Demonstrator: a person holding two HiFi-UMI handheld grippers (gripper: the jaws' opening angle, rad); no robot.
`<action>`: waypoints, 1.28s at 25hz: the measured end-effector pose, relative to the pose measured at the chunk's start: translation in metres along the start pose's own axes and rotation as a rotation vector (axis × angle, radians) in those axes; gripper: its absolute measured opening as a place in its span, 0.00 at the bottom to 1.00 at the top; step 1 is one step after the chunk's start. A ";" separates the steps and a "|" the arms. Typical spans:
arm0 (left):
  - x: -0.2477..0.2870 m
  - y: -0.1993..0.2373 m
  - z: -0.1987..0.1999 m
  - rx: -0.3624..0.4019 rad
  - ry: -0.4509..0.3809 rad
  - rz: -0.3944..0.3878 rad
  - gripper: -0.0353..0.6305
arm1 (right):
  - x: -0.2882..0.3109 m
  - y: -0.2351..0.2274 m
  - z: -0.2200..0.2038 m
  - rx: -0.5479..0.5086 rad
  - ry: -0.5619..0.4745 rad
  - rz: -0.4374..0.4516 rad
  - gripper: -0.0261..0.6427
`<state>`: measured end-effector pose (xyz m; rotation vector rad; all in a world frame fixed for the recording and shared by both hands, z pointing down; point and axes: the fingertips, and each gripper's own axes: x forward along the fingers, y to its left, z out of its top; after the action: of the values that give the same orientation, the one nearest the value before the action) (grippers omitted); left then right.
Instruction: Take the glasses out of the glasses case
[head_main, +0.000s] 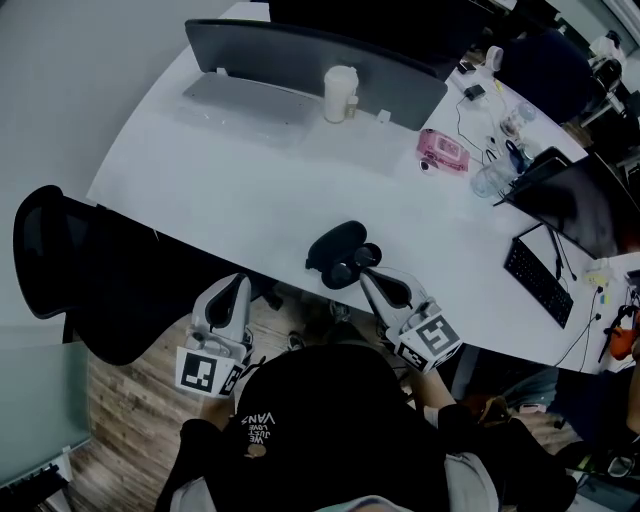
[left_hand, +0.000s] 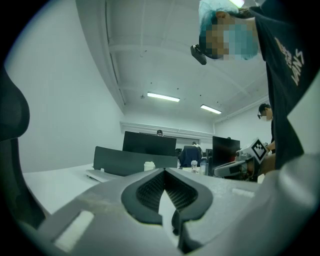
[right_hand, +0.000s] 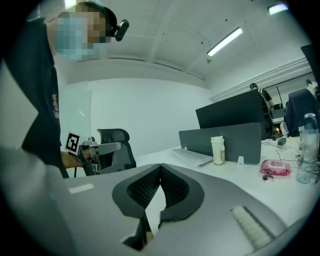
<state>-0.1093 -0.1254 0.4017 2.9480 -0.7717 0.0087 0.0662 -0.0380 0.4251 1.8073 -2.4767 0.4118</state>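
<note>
- Meeting at their tips, the jaws of the left gripper (left_hand: 164, 171) enclose nothing; it is held off the desk's near edge, beside a black chair (head_main: 60, 260).
- The right gripper (right_hand: 160, 165) is likewise closed and empty, its tips just beside the glasses case (head_main: 335, 245).
- The black case lies on the white desk (head_main: 250, 200), near the front edge; the glasses cannot be made out.
- Further back stand a white cup (head_main: 340, 93) and a pink pack (head_main: 442, 150).

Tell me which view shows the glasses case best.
The head view: the dark glasses case lies at the white table's near edge, just ahead of the right gripper. Neither gripper view shows it; both look across the table.
</note>
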 end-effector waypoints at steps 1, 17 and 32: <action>0.004 0.000 -0.001 -0.003 0.001 0.005 0.06 | 0.003 -0.003 -0.001 -0.006 0.011 0.015 0.04; 0.032 -0.007 -0.011 -0.026 0.017 0.120 0.06 | 0.035 -0.033 -0.013 -0.138 0.167 0.231 0.04; 0.022 -0.015 -0.019 -0.035 0.058 0.235 0.06 | 0.057 -0.037 -0.072 -0.340 0.351 0.486 0.05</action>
<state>-0.0820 -0.1211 0.4197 2.7931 -1.0923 0.0960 0.0741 -0.0839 0.5124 0.9154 -2.5103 0.2706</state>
